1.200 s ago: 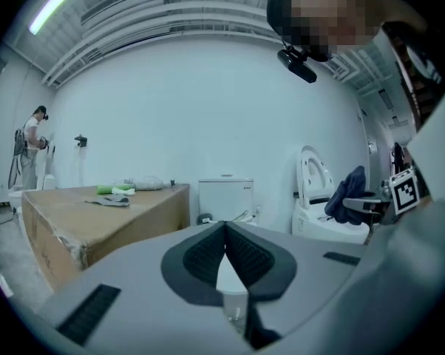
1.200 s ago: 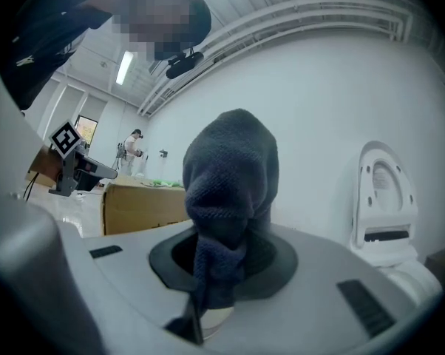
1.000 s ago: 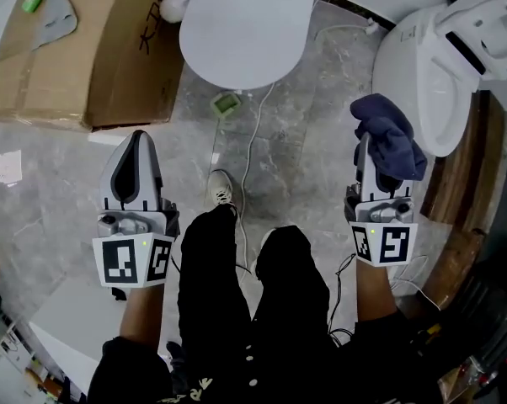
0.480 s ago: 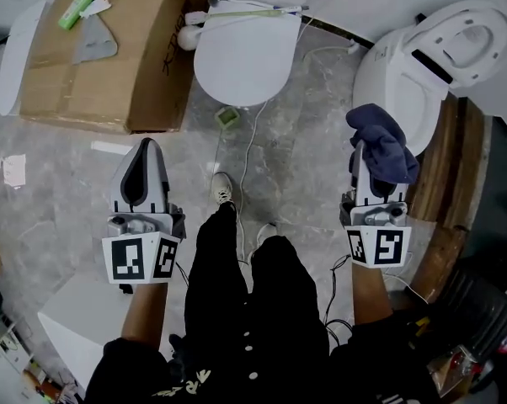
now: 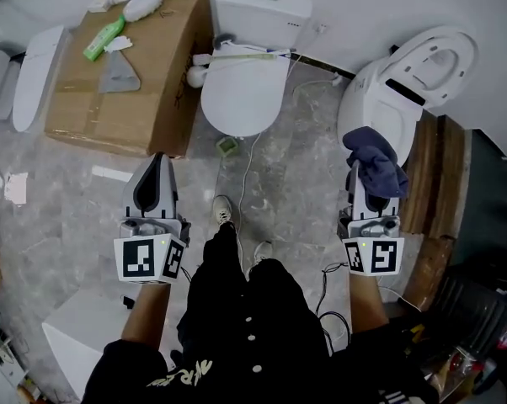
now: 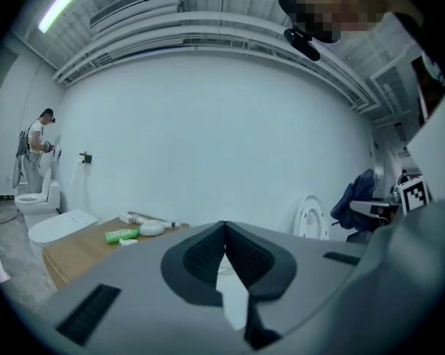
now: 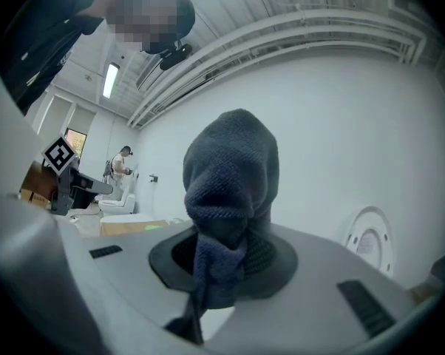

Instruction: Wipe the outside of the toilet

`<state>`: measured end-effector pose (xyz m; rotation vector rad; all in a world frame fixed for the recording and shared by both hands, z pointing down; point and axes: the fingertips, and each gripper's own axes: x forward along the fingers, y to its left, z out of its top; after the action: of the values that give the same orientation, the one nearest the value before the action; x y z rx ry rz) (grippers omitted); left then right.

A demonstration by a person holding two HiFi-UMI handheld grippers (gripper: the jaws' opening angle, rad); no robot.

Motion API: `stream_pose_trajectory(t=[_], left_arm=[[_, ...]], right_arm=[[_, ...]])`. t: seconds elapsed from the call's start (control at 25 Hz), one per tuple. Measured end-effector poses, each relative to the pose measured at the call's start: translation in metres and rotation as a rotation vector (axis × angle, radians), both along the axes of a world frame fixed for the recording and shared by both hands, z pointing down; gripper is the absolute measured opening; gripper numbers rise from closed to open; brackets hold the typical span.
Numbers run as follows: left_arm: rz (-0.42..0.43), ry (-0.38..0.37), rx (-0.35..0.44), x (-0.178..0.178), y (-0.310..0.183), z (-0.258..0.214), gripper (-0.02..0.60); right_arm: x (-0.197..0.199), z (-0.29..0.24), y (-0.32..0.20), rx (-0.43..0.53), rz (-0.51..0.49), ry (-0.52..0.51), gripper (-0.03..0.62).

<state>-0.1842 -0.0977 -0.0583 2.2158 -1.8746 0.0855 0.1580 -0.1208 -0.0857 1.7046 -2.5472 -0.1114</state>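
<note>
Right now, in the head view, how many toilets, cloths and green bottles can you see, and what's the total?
Toilets: 3 (closed-lid toilet, open-seat toilet, toilet at the left edge)
Cloths: 2 (dark blue cloth, grey cloth)
Green bottle: 1
Total: 6

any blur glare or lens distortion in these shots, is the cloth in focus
Head view: sharp and evenly lit, edges slightly bowed. Left gripper view: heavy fisheye with black corners, and the ceiling light strip is blown out white. Right gripper view: same fisheye; the dark blue cloth is in focus, its weave clear.
</note>
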Motion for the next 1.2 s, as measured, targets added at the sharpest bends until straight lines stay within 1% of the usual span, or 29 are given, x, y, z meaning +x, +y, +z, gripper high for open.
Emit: stream_pose_trajectory(t=[0.2, 0.32, 0.56, 0.76, 0.96, 1.2], left_arm=[[0.007, -0.007, 0.01, -0.012, -0.002, -0.032, 0.006], [0.019, -0.014, 0.034, -0.02, -0.006, -0.047, 0.006], [0.032, 0.003, 0.068, -0.031, -0.01, -0.071, 0.006], [0.024, 0.016, 0.085, -0.044, -0.017, -0.082, 0.006], [0.038, 0.011, 0.135, -0.052, -0.02, -0.104, 0.006], [0.04, 0.018, 0.154, -0.061, -0.02, -0.115, 0.006]], right_arm=[[0.002, -0.039, 0.001, 0.031, 0.036, 0.003, 0.066], [0.004, -0.057, 0.0, 0.044, 0.073, -0.014, 0.066], [-0.003, -0.074, 0.005, 0.049, 0.114, -0.029, 0.066], [-0.009, -0.09, -0.001, 0.087, 0.134, -0.025, 0.066], [-0.018, -0.111, -0.004, 0.143, 0.154, -0.045, 0.066], [-0.03, -0.118, -0.006, 0.161, 0.149, -0.054, 0.066]])
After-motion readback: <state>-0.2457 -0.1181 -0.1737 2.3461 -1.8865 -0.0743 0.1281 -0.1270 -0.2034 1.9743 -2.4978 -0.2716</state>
